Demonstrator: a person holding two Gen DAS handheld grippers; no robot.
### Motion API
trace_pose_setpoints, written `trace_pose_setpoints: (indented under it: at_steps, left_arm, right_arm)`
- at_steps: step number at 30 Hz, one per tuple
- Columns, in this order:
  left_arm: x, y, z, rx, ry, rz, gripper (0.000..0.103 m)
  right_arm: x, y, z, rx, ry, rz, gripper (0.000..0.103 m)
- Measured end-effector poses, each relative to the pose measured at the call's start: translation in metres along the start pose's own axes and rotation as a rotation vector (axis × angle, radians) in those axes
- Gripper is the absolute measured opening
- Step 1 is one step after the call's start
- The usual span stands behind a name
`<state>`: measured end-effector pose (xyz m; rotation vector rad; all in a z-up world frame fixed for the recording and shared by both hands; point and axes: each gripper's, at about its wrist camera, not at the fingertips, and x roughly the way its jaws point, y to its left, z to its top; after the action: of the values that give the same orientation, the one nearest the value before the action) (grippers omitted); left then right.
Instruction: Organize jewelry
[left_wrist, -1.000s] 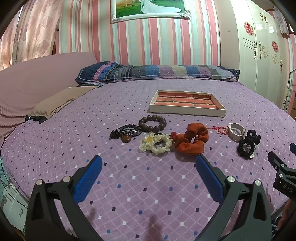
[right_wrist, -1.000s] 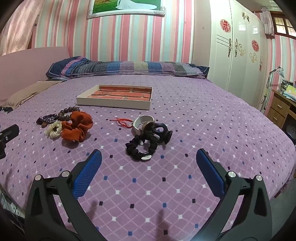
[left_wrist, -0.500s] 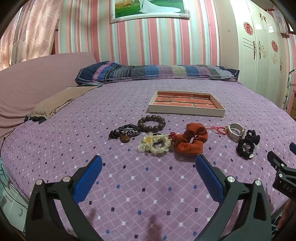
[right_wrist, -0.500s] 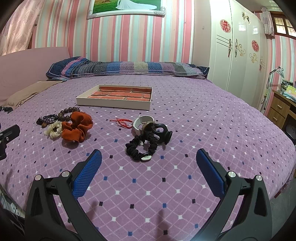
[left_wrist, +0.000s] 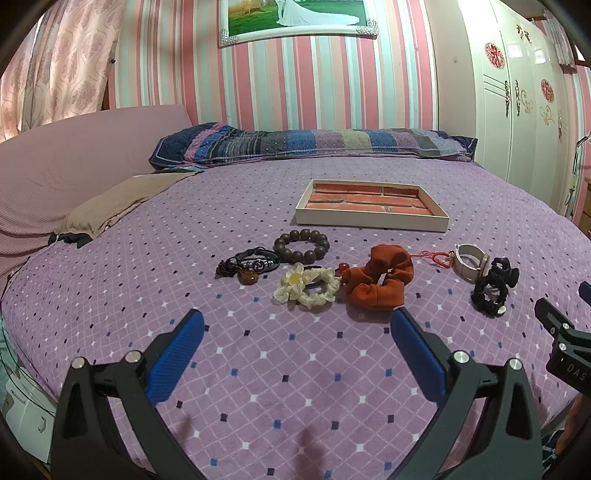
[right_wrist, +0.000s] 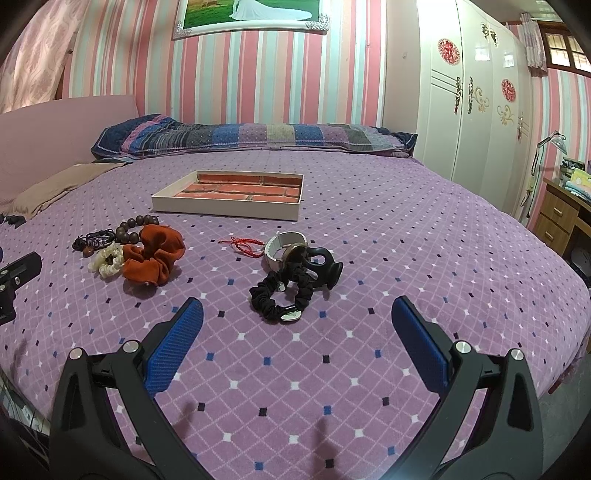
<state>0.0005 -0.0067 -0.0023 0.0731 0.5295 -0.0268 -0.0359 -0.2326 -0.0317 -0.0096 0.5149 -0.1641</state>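
Note:
A cream tray with a brick-pattern floor (left_wrist: 373, 220) (right_wrist: 225, 210) lies on the purple bed. In front of it lie a brown bead bracelet (left_wrist: 301, 246), a black cord bracelet (left_wrist: 255, 264), a cream flower scrunchie (left_wrist: 306, 286), an orange scrunchie (left_wrist: 380, 282) (right_wrist: 153, 256), a red string (right_wrist: 242, 245), a white watch (right_wrist: 282, 249), a black claw clip (right_wrist: 321, 264) and a black scrunchie (right_wrist: 284, 295). My left gripper (left_wrist: 295, 332) is open and empty, short of the flower scrunchie. My right gripper (right_wrist: 297, 326) is open and empty, just short of the black scrunchie.
A striped pillow (left_wrist: 314, 142) lies at the head of the bed, a beige cloth (left_wrist: 122, 199) at the left. A white wardrobe (right_wrist: 476, 96) and a wooden desk (right_wrist: 561, 210) stand to the right, past the bed's edge.
Both views have shifted very slightly; the items and the grippers' opening look unchanged.

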Motion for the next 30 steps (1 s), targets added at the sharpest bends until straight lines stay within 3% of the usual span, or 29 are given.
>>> trace_pose_setpoints:
  at_steps: [30]
  left_arm:
    - [0.0,-0.0019,-0.0003,0.002,0.002,0.003,0.099]
  right_arm:
    - [-0.0013,-0.0006,0.0033,-0.001,-0.005,0.0,0.099]
